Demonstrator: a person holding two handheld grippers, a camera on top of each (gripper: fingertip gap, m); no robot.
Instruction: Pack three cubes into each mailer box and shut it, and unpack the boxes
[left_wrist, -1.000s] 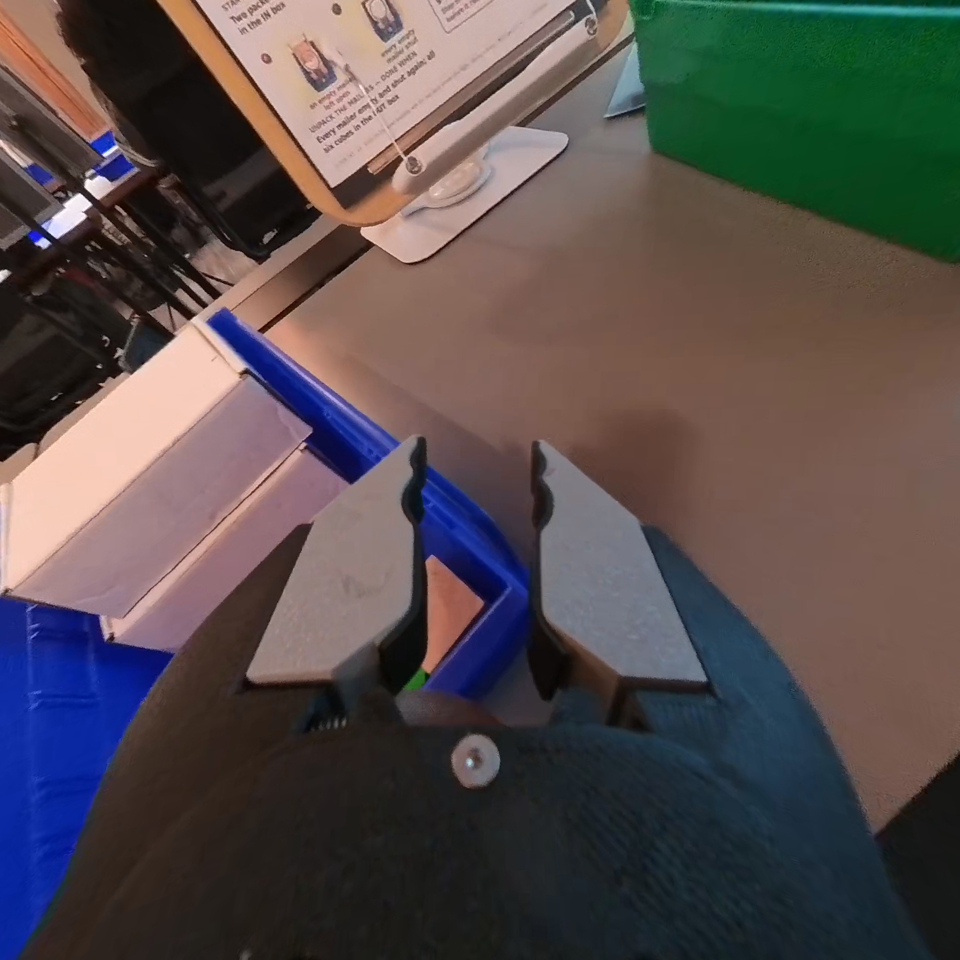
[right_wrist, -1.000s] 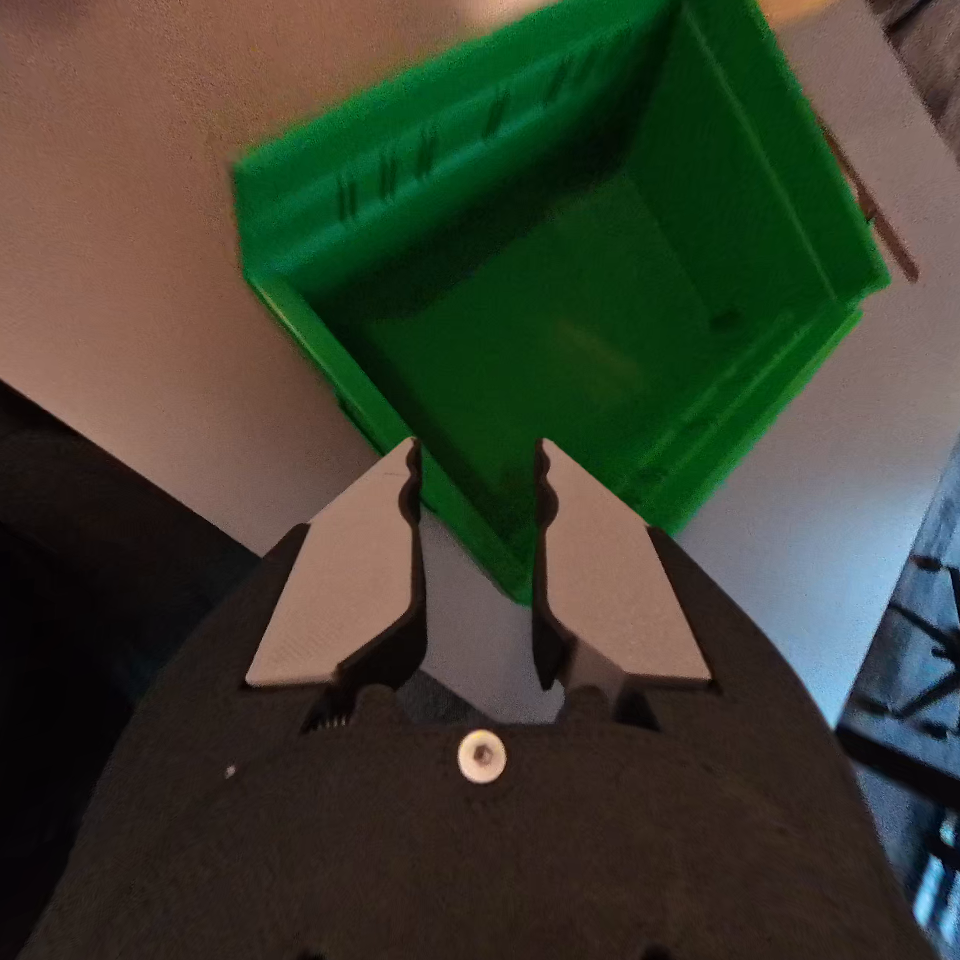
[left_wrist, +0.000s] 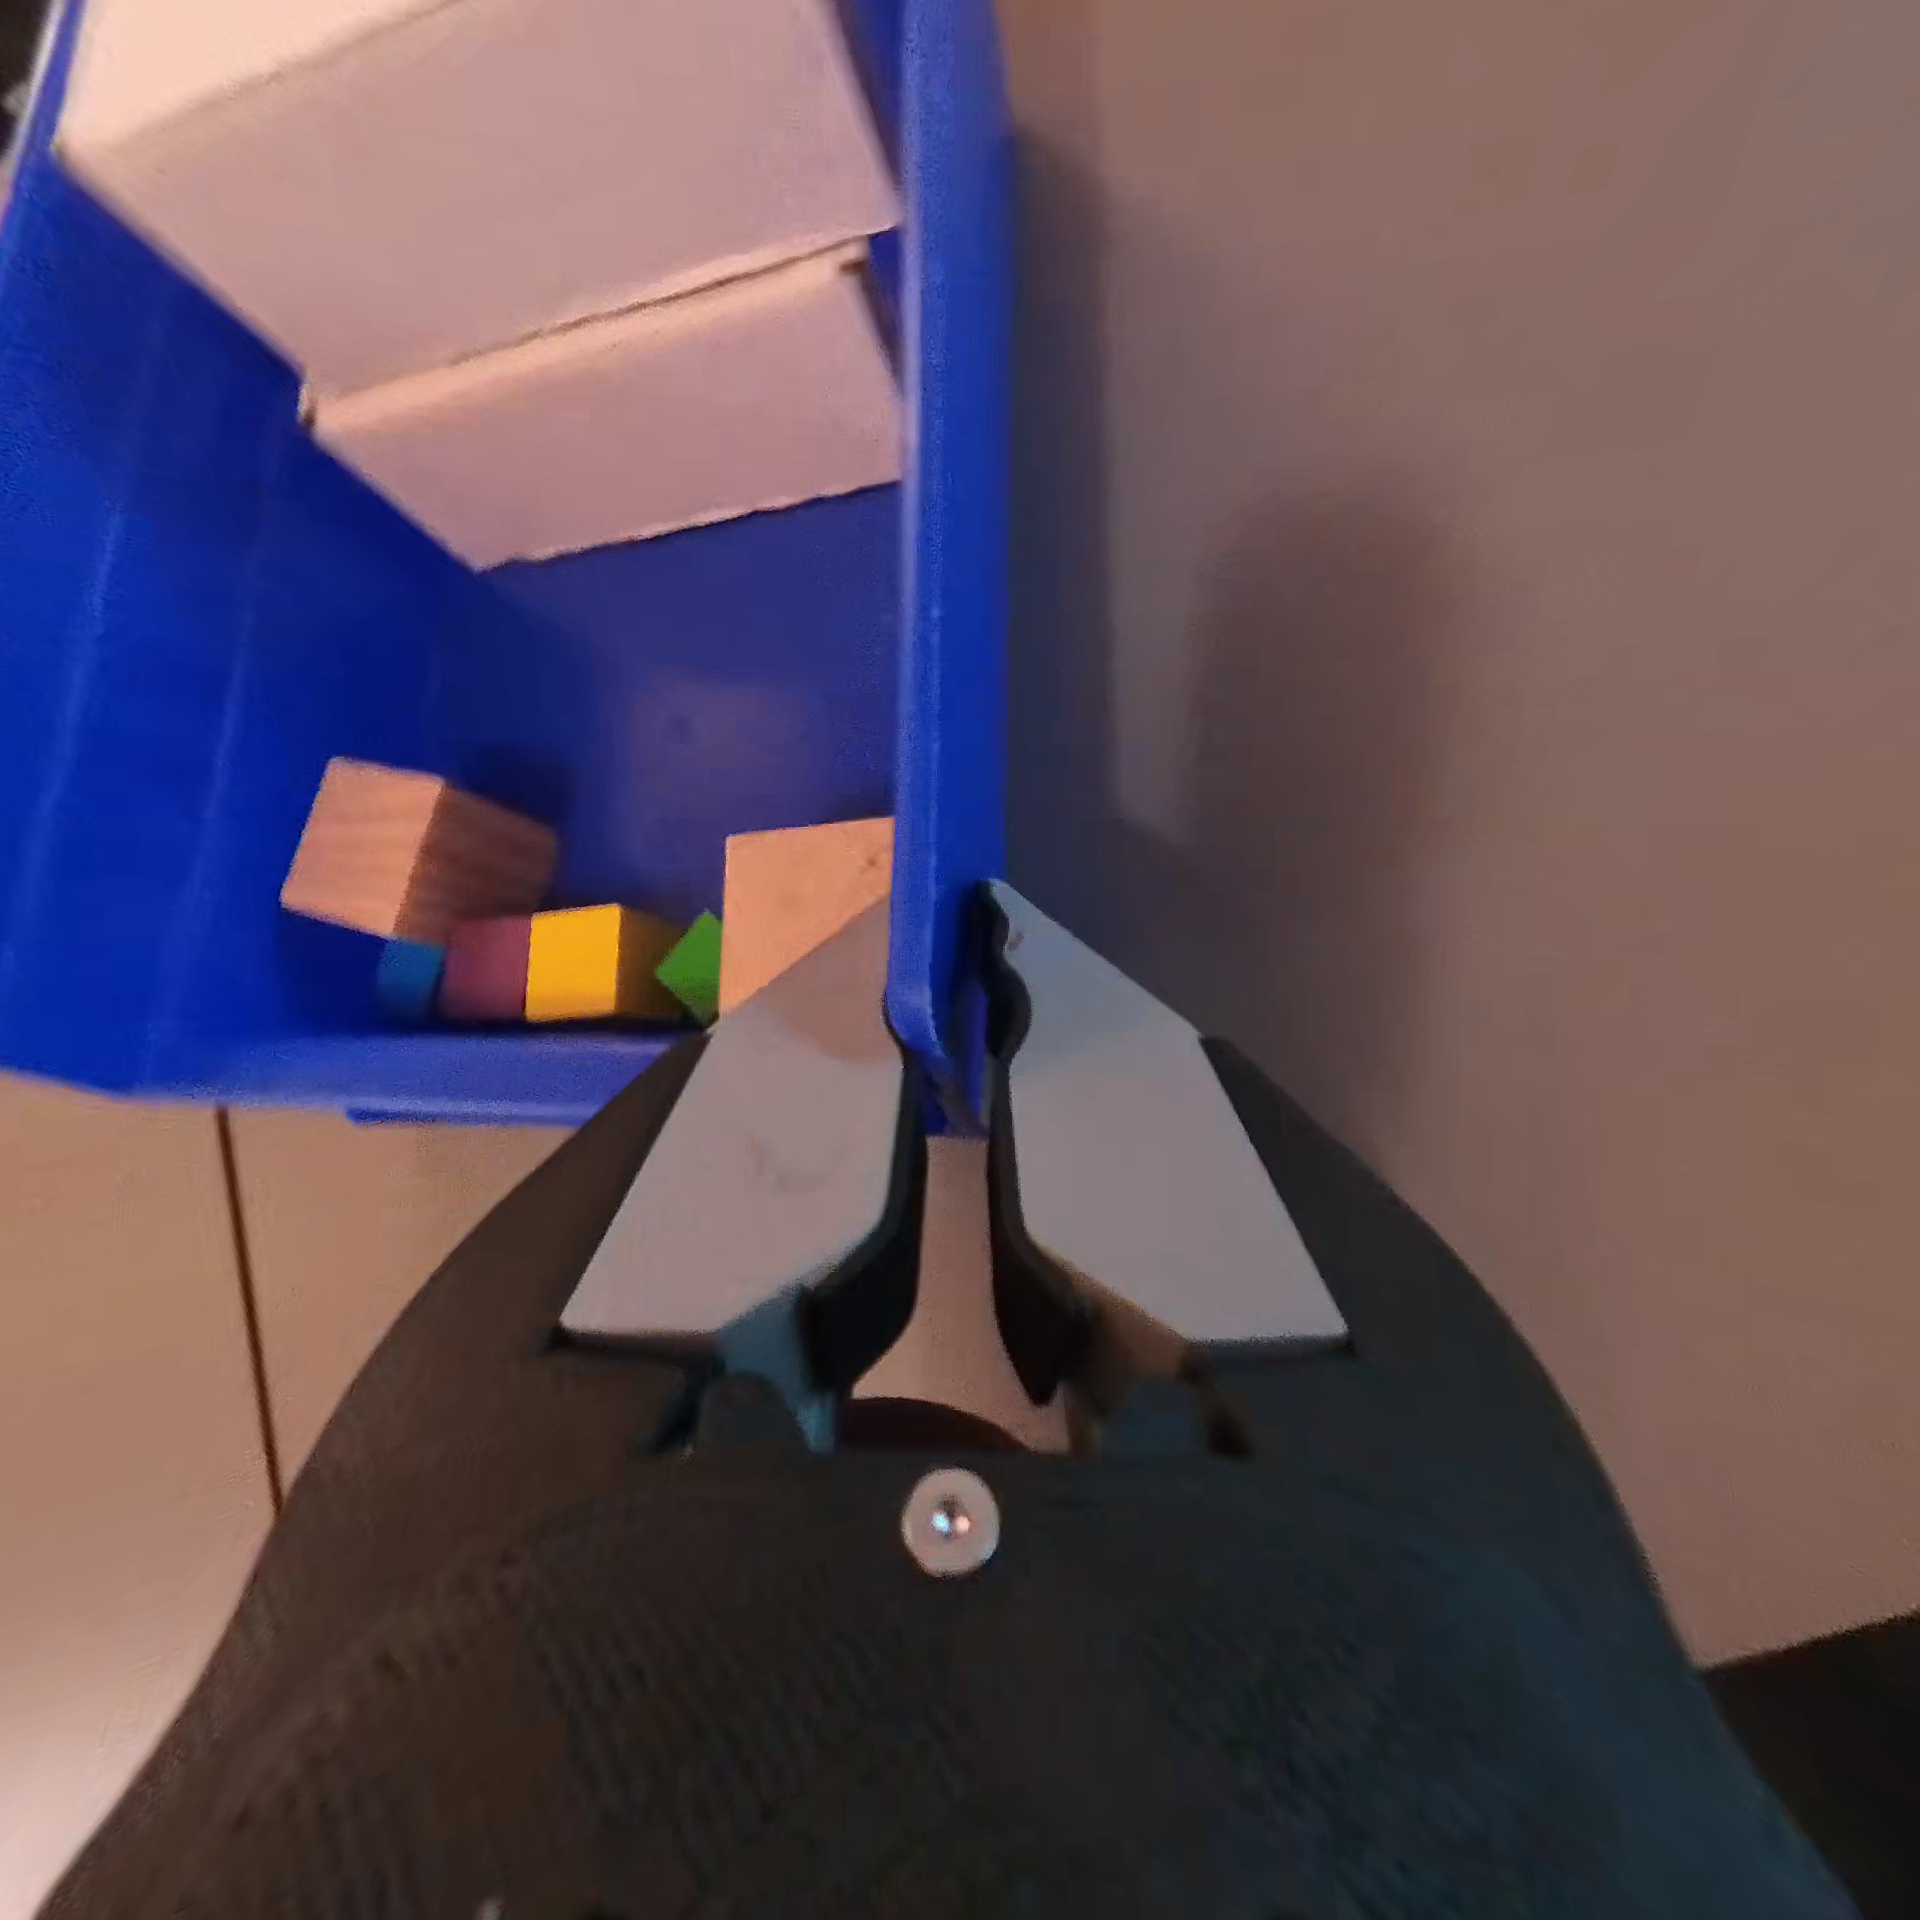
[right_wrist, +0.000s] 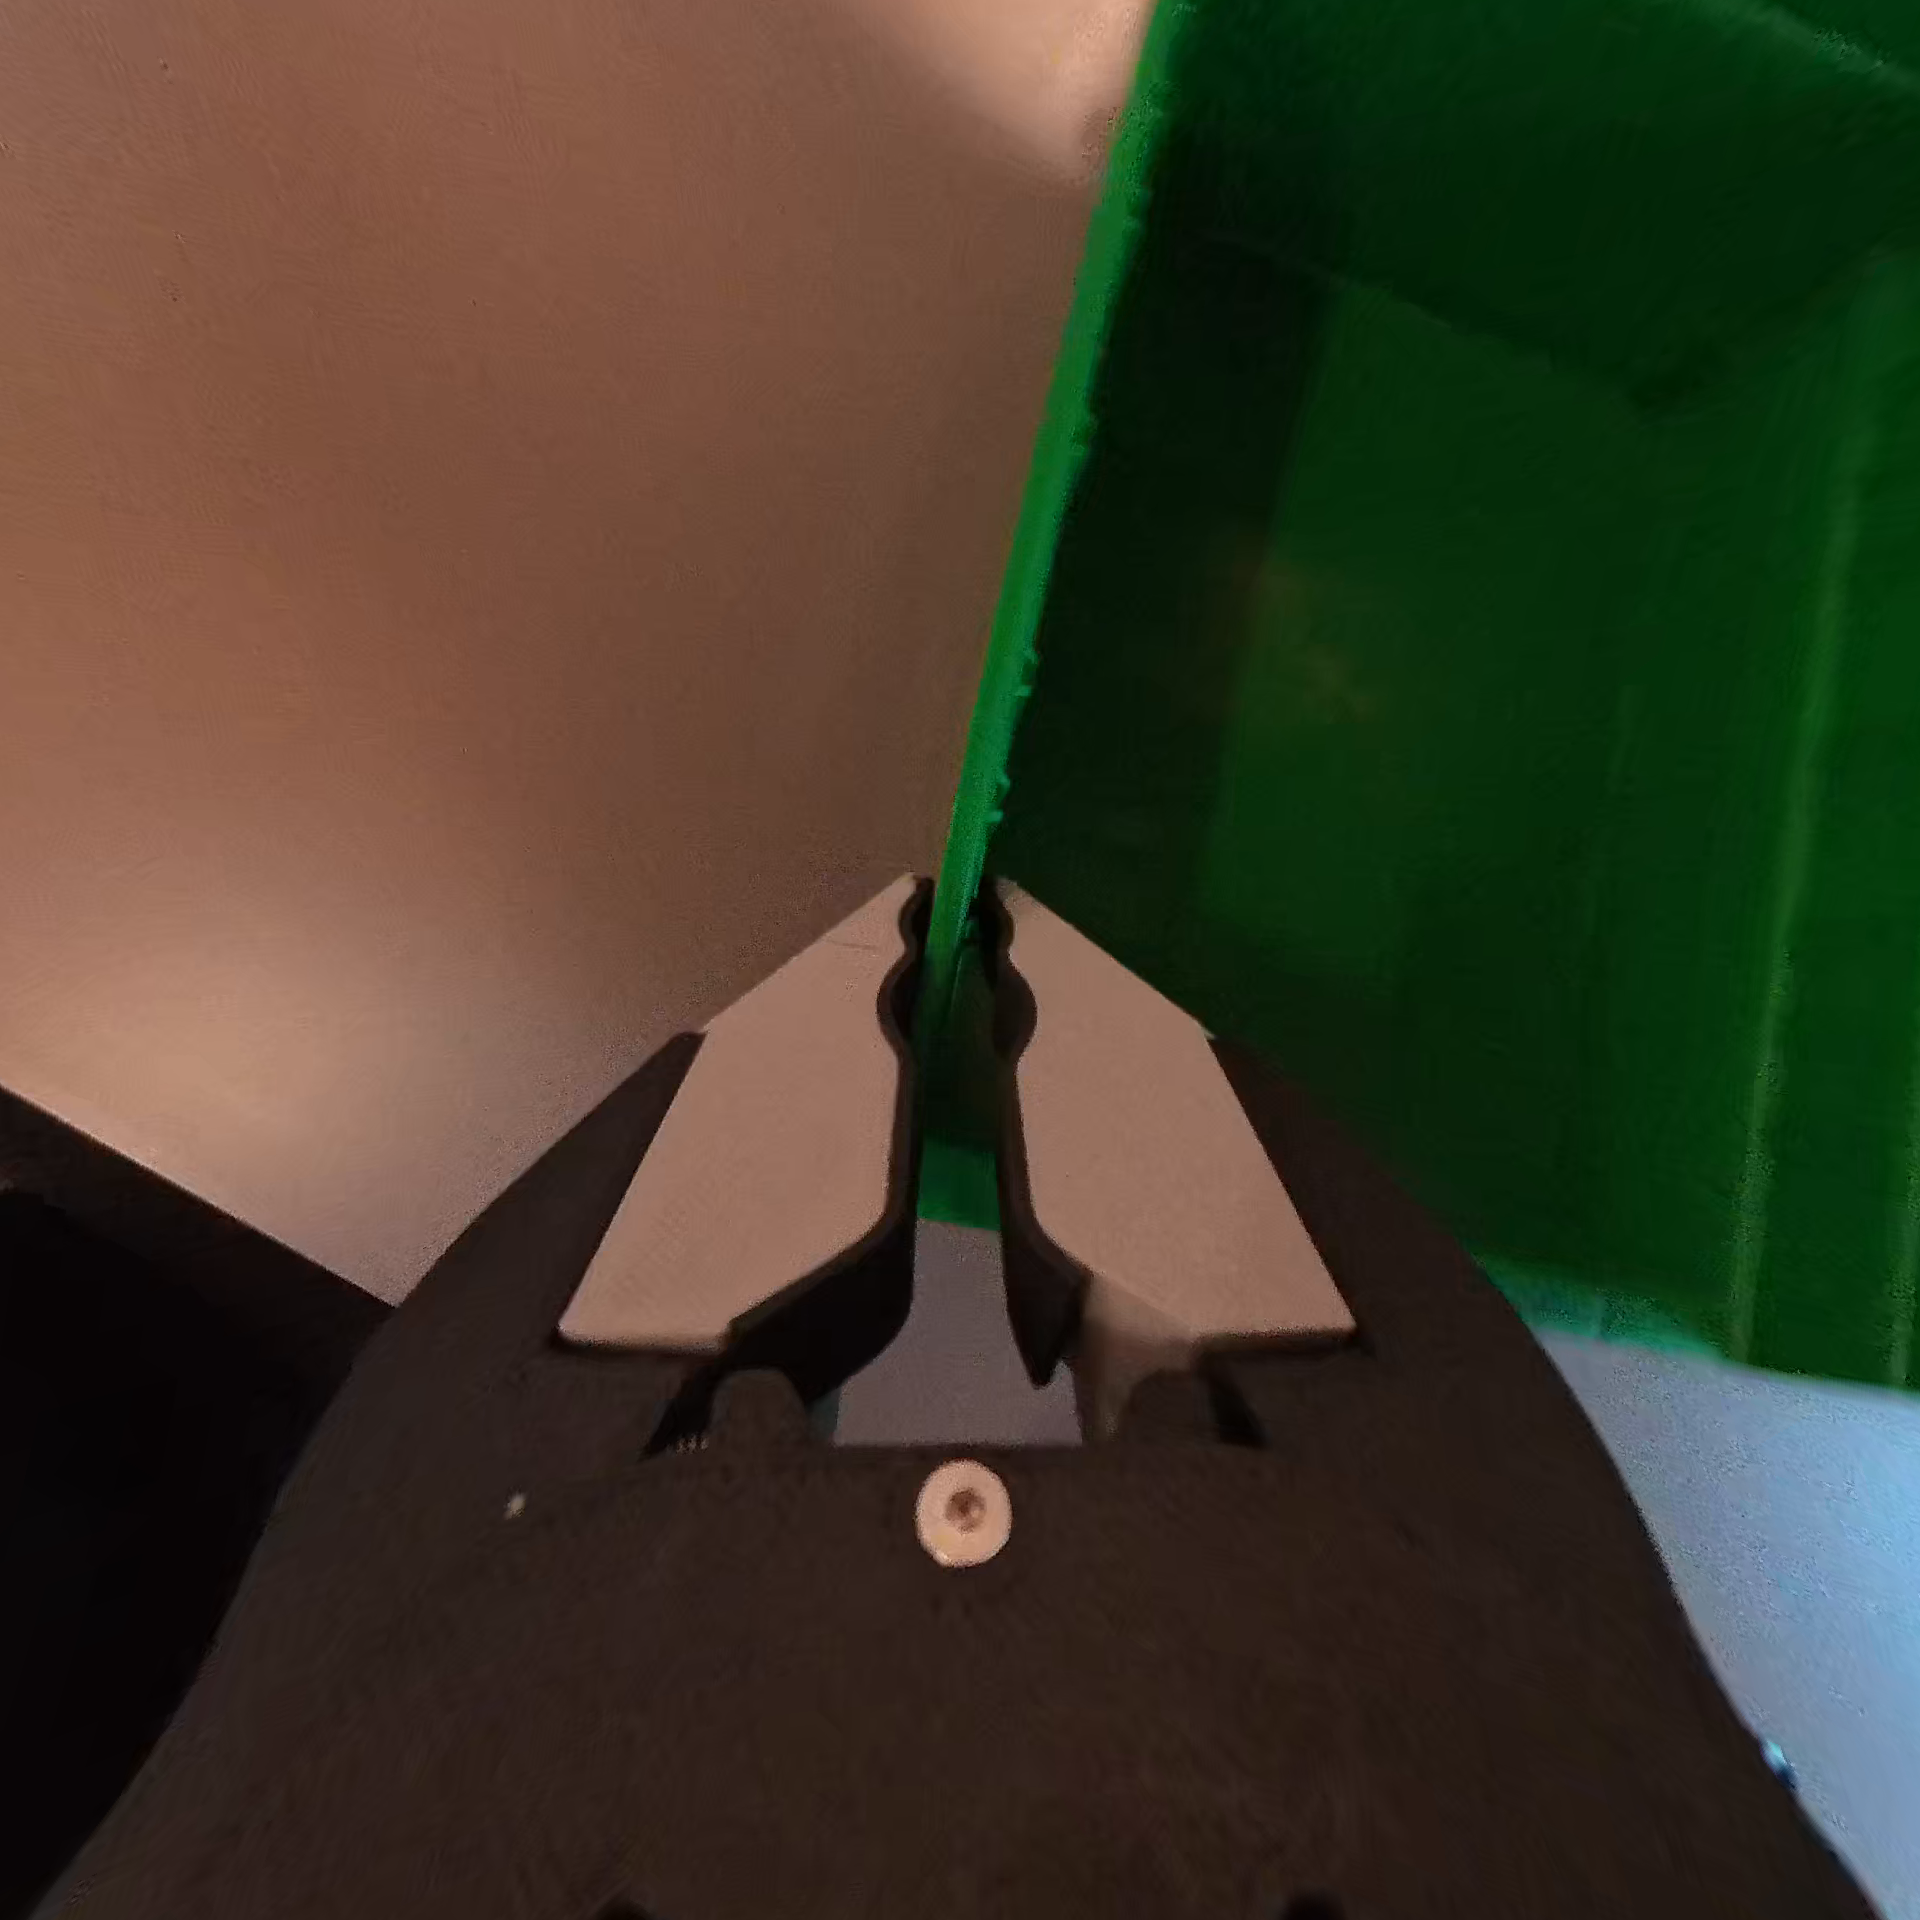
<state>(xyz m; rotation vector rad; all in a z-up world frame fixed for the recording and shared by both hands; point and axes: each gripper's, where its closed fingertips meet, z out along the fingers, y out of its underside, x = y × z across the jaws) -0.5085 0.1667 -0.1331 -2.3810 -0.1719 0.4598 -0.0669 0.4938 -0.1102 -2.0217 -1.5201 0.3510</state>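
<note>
Left gripper: fingers closed onto the right wall of the blue bin, near its front corner; one finger inside the bin, the other outside against the wall

Blue bin stands on the tan table. Inside, toward its far end: two white mailer boxes, lids down, one stacked on the other, the upper one set farther back

Along the bin's near wall, a row of cubes on the floor:
- large plain wooden cube, tilted, at the left of the row
- small blue cube under its lower corner
- purple cube beside the blue, touching the yellow
- yellow cube in the middle
- green cube, turned on its corner, just right of the yellow
- second plain wooden cube against the bin's right wall, partly hidden by the inner finger

Right gripper: fingers pinched on the left wall of the green bin, the thin rim running up between them. What shows of the green bin's inside is bare plastic, somewhat blurred. It stands on the same table

The view is motion-blurred at the edges
</note>
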